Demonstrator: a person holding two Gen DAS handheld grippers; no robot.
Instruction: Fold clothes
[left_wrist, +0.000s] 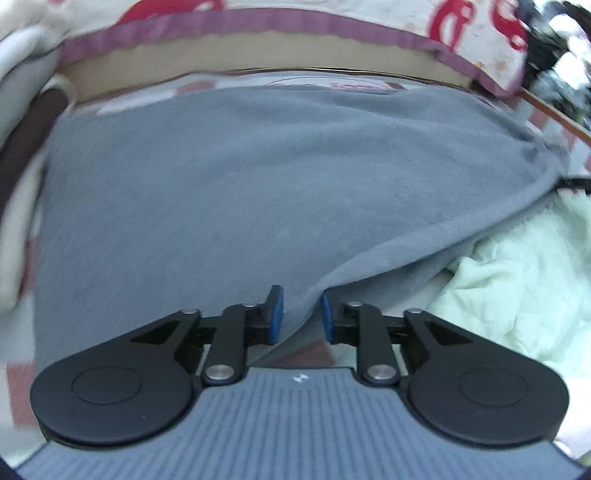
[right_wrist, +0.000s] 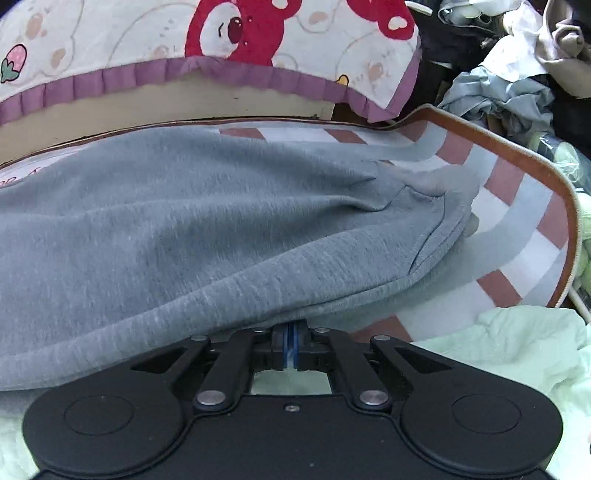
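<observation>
**Grey garment held at near hem, right side clamped, left side loose**

Position of work: the grey garment (left_wrist: 229, 192) lies spread across a striped mat (right_wrist: 517, 206), its far edge near a bear-print cover (right_wrist: 258, 37). A pale green cloth (left_wrist: 517, 266) lies beside it at the near right. A heap of other clothes (right_wrist: 498, 92) sits beyond the mat corner.

Left tongs (left_wrist: 298, 317): jaws apart, with the near edge of the garment lying between the blue pads (left_wrist: 276, 314) but not pinched.

Right tongs (right_wrist: 291, 345): jaws together at the near hem; the grey fabric drapes over the tips, so it appears clamped on the hem, though the bite itself is hidden.

Step in hand, as judged: taking hold of the near edge with both tongs ahead of a fold. The left view is blurred, so fine creases cannot be read.

Next move calls for: a firm left grip on the hem, then both sides lifted level so the fabric carries over without bunching.
</observation>
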